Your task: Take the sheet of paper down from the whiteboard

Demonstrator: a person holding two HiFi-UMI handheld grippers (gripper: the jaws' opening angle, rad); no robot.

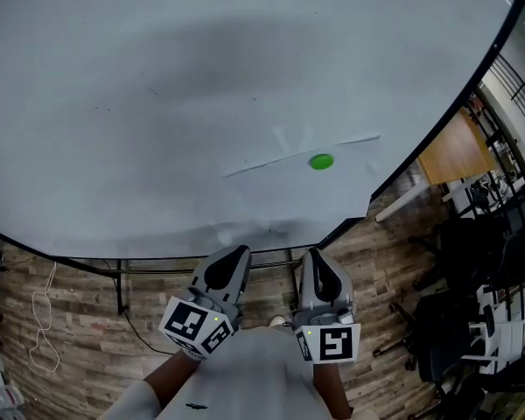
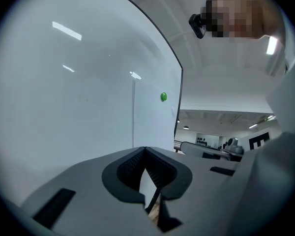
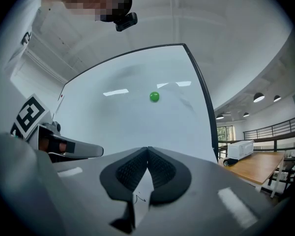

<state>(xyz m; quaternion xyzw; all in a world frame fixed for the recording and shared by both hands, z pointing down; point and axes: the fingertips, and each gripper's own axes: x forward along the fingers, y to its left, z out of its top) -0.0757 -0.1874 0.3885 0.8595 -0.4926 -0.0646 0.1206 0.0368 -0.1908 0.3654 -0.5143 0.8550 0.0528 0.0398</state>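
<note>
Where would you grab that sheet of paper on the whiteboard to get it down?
Probably the paper by its lower edge, coming from below: the green magnet pins only its top middle to the whiteboard, leaving the bottom free.

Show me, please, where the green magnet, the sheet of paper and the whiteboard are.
green magnet (image 1: 321, 161): head view, its centre.
sheet of paper (image 1: 311, 195): head view, middle of the sheet, below the magnet.
whiteboard (image 1: 140, 86): head view, bare surface left of the sheet.

The whiteboard runs off the head view's top and left; the paper's lower edge fades into it.
</note>
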